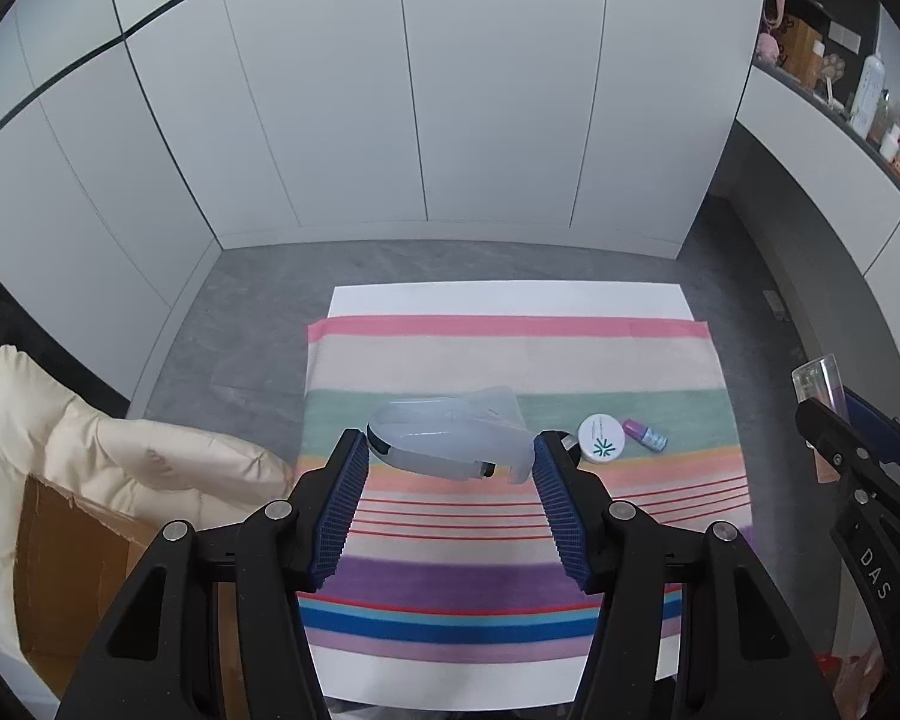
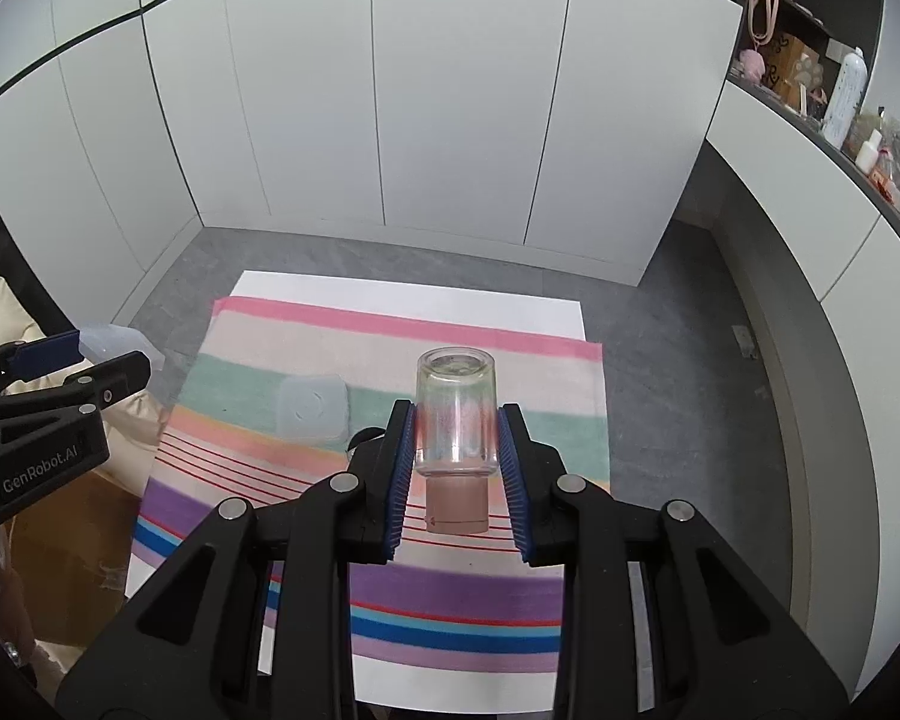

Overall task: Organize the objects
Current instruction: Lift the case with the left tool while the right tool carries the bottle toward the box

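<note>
- I am holding my left gripper spread wide around a clear plastic container; its 2 blue pads are sitting at the container's ends, though I cannot tell whether they are truly pressing it.
- I am pinching a glass bottle between the 2 pads of my right gripper, with its pinkish cap pointing back toward the camera.
- A round white jar and a small purple bottle are lying just beside each other on the striped cloth, right of the container.
- A square clear lid is lying flat on the cloth, left of my right gripper.
- Both grippers are hovering above the cloth, angled downward, well apart from each other.
- A cream padded jacket is draping over a cardboard box at the far left.
</note>
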The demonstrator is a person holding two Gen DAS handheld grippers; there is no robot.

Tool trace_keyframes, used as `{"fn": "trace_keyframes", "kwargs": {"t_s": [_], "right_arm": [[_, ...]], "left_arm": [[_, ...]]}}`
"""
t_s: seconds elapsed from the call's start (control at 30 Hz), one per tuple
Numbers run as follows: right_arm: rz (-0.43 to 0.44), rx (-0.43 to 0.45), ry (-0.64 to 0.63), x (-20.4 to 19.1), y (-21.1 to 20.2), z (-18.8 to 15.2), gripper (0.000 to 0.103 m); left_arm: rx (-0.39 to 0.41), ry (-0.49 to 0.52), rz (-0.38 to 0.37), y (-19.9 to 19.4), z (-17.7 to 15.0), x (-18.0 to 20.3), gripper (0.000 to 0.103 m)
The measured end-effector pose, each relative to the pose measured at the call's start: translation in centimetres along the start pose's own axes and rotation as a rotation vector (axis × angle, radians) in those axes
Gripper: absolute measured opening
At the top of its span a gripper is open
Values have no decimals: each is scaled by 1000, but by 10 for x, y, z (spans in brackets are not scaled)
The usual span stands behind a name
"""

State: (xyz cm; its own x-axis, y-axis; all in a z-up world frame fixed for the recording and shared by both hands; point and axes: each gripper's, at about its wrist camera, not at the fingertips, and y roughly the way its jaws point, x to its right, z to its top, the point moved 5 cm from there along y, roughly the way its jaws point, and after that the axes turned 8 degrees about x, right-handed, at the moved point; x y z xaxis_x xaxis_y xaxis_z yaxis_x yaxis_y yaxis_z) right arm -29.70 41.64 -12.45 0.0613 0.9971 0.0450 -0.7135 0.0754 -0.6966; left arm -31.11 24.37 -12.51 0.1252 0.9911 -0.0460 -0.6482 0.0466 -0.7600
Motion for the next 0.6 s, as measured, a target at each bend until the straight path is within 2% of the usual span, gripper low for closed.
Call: {"fn": "trace_keyframes", "kwargs": {"t_s": [0.13, 0.53, 0.6], "right_arm": [[14, -3, -9, -6, -7, 0, 29], [11, -35, -28, -11, -27, -21, 29], [8, -40, -27, -8, -33, -27, 29]], "left_arm": [[19, 20, 20, -9, -5, -2, 58], [21, 13, -17, -43, -27, -12, 58], [27, 20, -3, -52, -31, -15, 58]]}}
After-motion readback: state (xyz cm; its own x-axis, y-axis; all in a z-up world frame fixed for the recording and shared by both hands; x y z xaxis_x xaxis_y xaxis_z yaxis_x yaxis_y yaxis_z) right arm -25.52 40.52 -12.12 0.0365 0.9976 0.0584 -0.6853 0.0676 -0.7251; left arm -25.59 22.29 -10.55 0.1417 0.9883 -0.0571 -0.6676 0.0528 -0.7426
